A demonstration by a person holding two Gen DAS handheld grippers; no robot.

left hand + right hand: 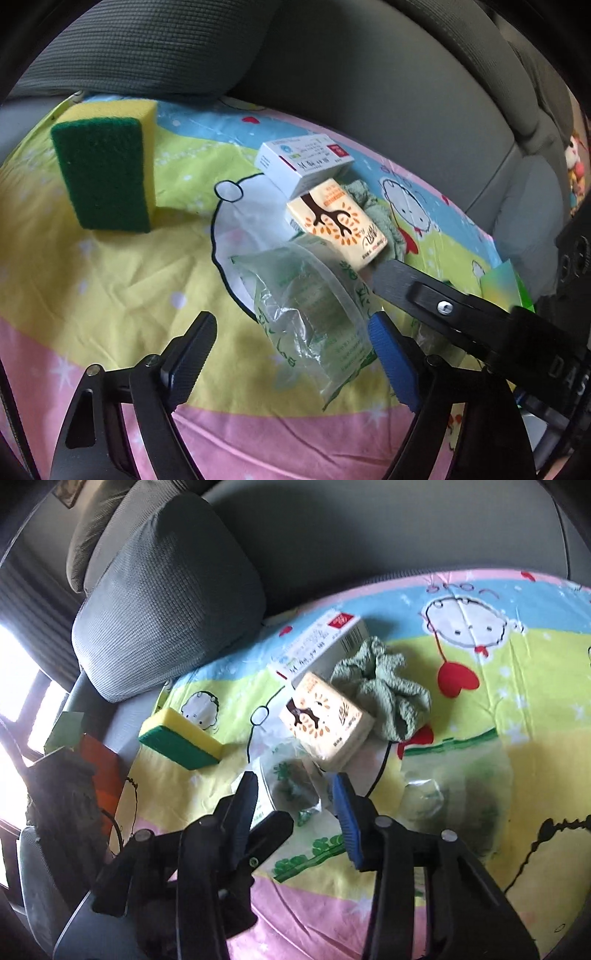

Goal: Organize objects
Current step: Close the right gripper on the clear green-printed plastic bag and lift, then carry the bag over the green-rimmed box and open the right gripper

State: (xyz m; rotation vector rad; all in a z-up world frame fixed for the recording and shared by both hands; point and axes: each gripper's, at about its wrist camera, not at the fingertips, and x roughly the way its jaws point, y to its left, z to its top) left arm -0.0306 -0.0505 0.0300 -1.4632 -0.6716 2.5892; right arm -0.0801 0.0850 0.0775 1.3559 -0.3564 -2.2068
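Objects for sorting lay clustered on a cartoon-printed sheet [110, 280] spread over a grey cushioned seat [388, 92]. A clear plastic bag [314, 317] with green printing, too crumpled to read, sat between the fingers of the left gripper [291, 354]; its jaws stood apart, the blue-padded finger [391, 358] touching the bag's edge and the other finger clear of it, so nothing was clamped. Just beyond the bag lay a cream tissue packet [340, 225] printed with a brown tree and orange leaves, its small lettering unreadable. Behind that rested a white box [306, 162] with a red square mark and lines of dark characters too small to make out. A green knitted cloth [384, 686] was bunched beside the packet, touching it. A yellow sponge [107, 166] with a green scouring face stood well apart from the cluster. The right gripper [295, 805] hovered over the bag with its jaws partly open, gripping nothing.
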